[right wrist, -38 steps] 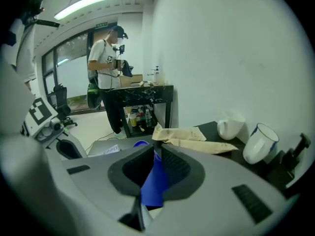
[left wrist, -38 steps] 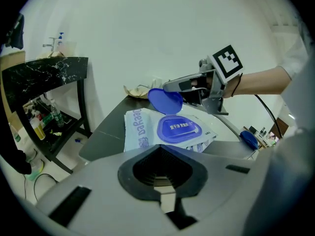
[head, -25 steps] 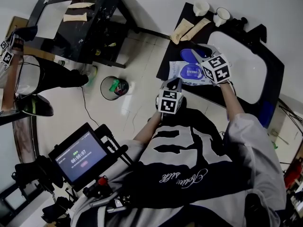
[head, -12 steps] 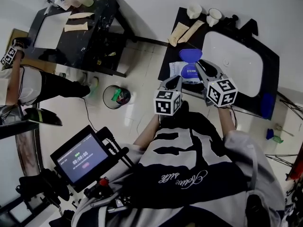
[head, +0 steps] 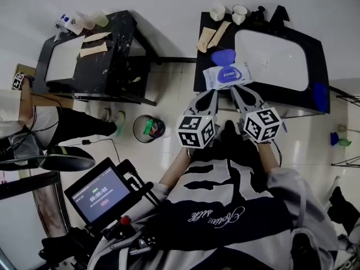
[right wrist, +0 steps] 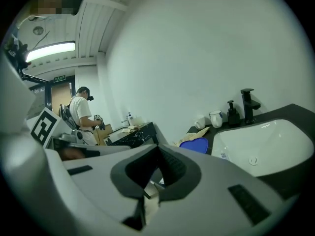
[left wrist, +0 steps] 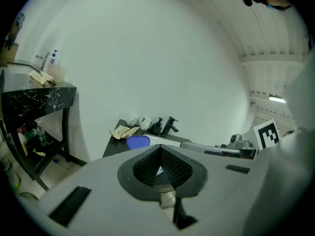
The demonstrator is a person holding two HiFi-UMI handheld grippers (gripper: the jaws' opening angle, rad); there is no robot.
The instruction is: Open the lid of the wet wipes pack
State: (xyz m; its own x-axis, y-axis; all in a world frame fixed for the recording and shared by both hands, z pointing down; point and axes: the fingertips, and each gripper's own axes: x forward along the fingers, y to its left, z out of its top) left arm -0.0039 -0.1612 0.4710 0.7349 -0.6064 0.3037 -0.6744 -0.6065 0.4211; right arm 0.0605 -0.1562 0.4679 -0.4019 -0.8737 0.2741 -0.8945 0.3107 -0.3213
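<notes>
Pack of wet wipes (head: 227, 75) lies on the counter (head: 292, 98) beside the sink (head: 275, 61), blue lid (head: 223, 57) already up, likely light, soft and slippery, so best pinned near its stiff lid frame, while the left gripper (head: 209, 97) and right gripper (head: 239, 94) hover short of it, jaws together on nothing.

Head view looks down; claw views share faucet (head: 279, 13).

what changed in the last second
Both grippers pulled back toward the person: the right gripper came off the wet wipes pack, the left gripper off its near edge. Both are shut and empty. The pack stays on the counter, blue lid flipped open.
</notes>
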